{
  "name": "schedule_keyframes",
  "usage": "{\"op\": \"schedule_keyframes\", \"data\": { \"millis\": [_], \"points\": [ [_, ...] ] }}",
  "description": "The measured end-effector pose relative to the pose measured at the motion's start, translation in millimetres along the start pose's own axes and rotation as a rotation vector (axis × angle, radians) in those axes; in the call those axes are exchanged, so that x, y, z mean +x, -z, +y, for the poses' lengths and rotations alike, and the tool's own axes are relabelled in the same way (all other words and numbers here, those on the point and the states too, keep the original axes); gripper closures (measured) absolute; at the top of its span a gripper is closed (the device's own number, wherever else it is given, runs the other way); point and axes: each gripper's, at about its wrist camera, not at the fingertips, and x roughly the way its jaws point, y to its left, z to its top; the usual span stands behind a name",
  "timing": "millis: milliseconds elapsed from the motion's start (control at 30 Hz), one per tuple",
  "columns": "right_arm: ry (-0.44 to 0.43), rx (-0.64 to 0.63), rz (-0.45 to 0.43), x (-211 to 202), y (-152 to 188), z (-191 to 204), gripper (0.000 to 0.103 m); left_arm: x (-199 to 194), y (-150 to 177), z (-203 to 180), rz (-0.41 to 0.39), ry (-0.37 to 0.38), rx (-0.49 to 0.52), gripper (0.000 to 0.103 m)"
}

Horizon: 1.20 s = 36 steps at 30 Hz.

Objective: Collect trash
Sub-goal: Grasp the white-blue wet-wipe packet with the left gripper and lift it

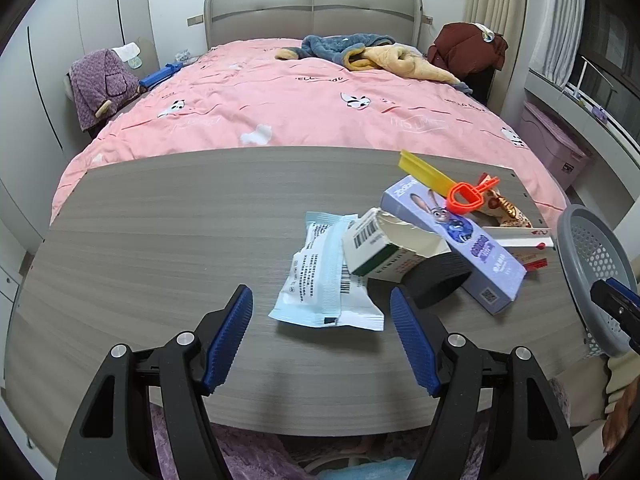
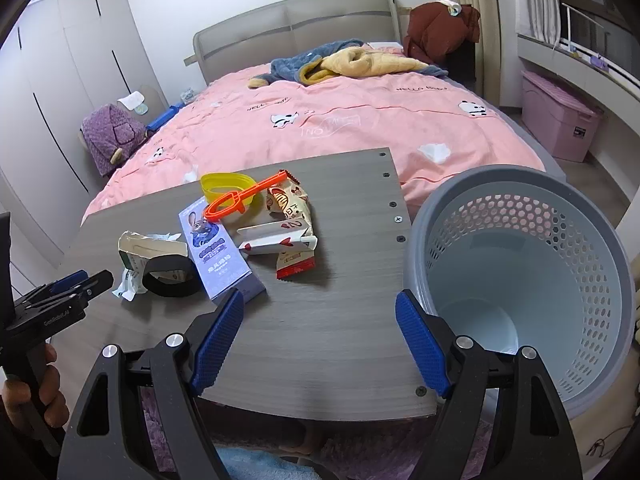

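Note:
Trash lies on a grey wooden table (image 1: 160, 240): a light blue and white wrapper (image 1: 324, 280), a torn white-green carton (image 1: 384, 248), a black band (image 1: 436, 280), a purple rabbit box (image 1: 452, 236), an orange plastic piece (image 1: 468, 196), a yellow piece (image 1: 424, 170) and a red-white snack wrapper (image 2: 292, 216). My left gripper (image 1: 322, 304) is open just in front of the blue wrapper. My right gripper (image 2: 318, 310) is open over the table's near right part, beside an empty grey perforated basket (image 2: 520, 272).
A bed with a pink duvet (image 1: 300, 96) lies behind the table, with a blue and yellow garment (image 1: 360, 52) on it. A pink storage box (image 2: 560, 120) stands at the right under a window ledge. Wardrobes (image 2: 60, 80) line the left wall.

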Motion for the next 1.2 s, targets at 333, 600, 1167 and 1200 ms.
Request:
{"op": "schedule_keyframes", "data": {
  "millis": [333, 600, 1167, 1200],
  "points": [
    [0.009, -0.01, 0.025, 11, -1, 6, 0.026, 26, 3, 5, 0.053, 0.004, -0.003, 0.035],
    [0.015, -0.013, 0.036, 18, -3, 9, 0.026, 40, -2, 8, 0.078, 0.034, -0.014, 0.034],
    [0.024, -0.024, 0.048, 24, -2, 15, 0.026, 52, -10, 35, 0.089, -0.003, -0.067, 0.035],
    [0.024, -0.024, 0.049, 25, -2, 16, 0.026, 51, -10, 38, 0.088, -0.007, -0.071, 0.035]
  ]
}}
